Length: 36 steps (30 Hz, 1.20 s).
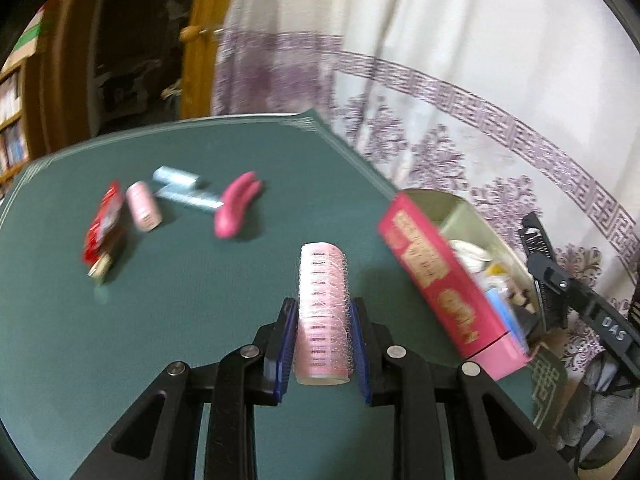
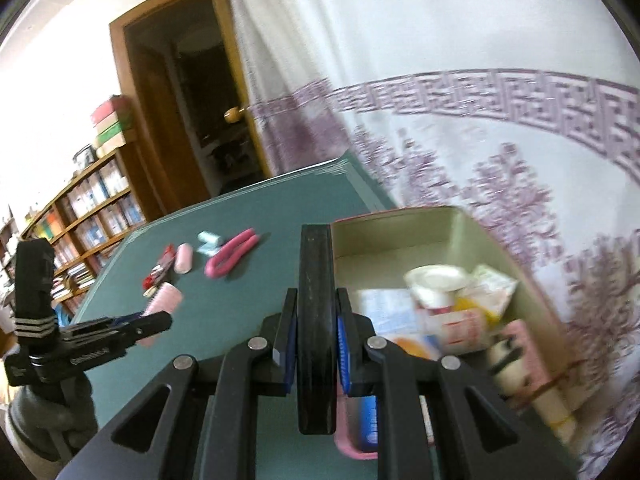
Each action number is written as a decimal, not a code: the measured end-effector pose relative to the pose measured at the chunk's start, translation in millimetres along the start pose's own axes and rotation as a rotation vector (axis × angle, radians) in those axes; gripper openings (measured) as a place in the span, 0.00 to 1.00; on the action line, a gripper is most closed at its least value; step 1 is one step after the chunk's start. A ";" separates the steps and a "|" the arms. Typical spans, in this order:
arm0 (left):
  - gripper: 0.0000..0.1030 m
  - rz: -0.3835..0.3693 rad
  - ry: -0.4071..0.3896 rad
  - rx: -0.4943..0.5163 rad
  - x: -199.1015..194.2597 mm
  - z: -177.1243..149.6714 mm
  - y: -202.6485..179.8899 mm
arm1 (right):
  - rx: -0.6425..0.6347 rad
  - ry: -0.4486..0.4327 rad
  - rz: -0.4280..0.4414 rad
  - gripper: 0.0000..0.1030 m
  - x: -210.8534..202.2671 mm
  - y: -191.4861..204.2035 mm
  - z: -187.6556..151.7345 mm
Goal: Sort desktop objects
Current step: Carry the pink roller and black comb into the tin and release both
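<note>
Hair roller (image 1: 323,312), a pale pink cylinder wrapped in fine bristly mesh, is clamped lengthwise between the blue ribbed pads of the left gripper (image 1: 323,320), held above the dark green tabletop (image 1: 180,320) towards its right edge. The right gripper (image 2: 318,330) is closed on a flat black slab (image 2: 316,320) with a dull, faintly grained face, gripped edge-on so it stands upright between the pads.

An open box (image 2: 400,232) with a red and gold printed outer wall and a plain olive interior sits at the right edge of the tabletop. Inside it lie a white round tub (image 2: 436,280), crumpled pale packets and a blue-and-white carton, all blurred.

Across the tabletop near its far left corner lies a loose cluster: a magenta loop-shaped piece (image 1: 236,204) that looks rubbery, a light blue boxy item (image 1: 184,192), a second smaller pink roller (image 1: 144,206) and a glossy red wrapper (image 1: 104,224) with a small pale object at its end.

Behind the far edge hangs a white curtain (image 1: 440,60) with a purple key-pattern band and tree motifs. A wooden bookshelf (image 2: 88,216) stands beyond the left edge.
</note>
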<state>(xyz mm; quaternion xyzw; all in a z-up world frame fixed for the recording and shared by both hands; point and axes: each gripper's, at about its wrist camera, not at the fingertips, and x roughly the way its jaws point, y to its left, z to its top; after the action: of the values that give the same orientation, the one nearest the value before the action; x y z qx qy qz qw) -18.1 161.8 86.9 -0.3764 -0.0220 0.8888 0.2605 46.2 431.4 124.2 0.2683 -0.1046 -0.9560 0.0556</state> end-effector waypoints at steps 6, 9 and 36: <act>0.26 -0.074 0.014 0.089 15.4 24.5 -50.5 | 0.039 -0.029 -0.074 0.17 -7.1 -39.6 4.4; 0.26 -0.111 0.015 0.130 23.9 34.5 -77.0 | 0.054 -0.030 -0.099 0.17 -6.3 -55.2 3.8; 0.77 -0.080 -0.071 0.168 54.7 56.6 -111.3 | 0.147 0.002 -0.140 0.25 3.3 -94.2 -4.9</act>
<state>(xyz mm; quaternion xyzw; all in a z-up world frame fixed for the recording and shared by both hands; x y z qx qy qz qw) -38.7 293.0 117.6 -0.3205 0.0285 0.8891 0.3254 41.2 521.6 96.8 0.2794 -0.1552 -0.9470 -0.0310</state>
